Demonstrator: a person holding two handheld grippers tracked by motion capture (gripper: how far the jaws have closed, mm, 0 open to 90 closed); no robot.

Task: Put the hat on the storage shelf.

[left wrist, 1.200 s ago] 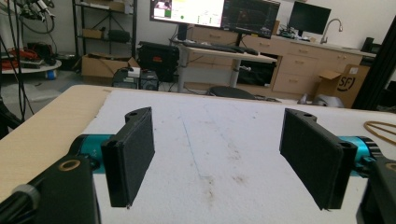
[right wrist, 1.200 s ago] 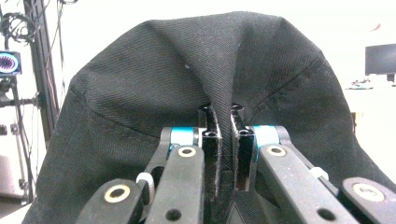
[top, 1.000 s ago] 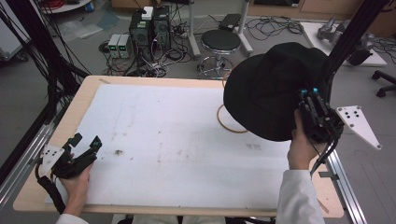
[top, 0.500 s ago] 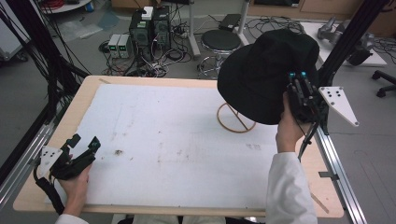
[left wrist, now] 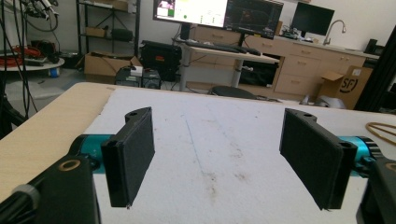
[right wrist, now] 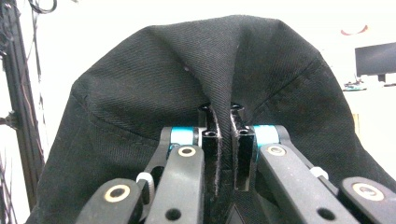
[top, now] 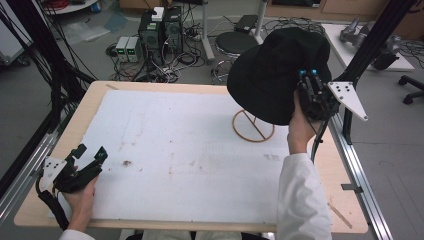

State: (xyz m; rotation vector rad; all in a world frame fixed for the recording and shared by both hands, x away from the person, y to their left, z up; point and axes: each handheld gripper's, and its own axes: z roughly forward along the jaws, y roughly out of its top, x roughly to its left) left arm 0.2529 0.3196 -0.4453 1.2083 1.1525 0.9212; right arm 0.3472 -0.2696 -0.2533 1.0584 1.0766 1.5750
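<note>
A black bucket hat [top: 272, 70] hangs in the air over the table's far right, above a round wooden stand base [top: 253, 126]. My right gripper [top: 309, 87] is shut on the hat's brim, held up by a hand in a white sleeve. In the right gripper view the two jaws press a fold of the black hat [right wrist: 196, 79] between them, right gripper [right wrist: 223, 140]. At the near left corner my left gripper [top: 89, 154] lies low over the table, jaws wide apart. Its left gripper view shows the left gripper [left wrist: 219, 158] with nothing between the pads.
A white foam sheet [top: 185, 150] covers the wooden table [top: 92, 100], with small dark stains near the middle left. Black frame posts [top: 370, 45] rise at the right edge. A stool and computer boxes stand on the floor beyond the far edge.
The right hand has carried the hat left and toward the far edge, so it now hangs over the wooden ring base. The left gripper has stayed where it was.
</note>
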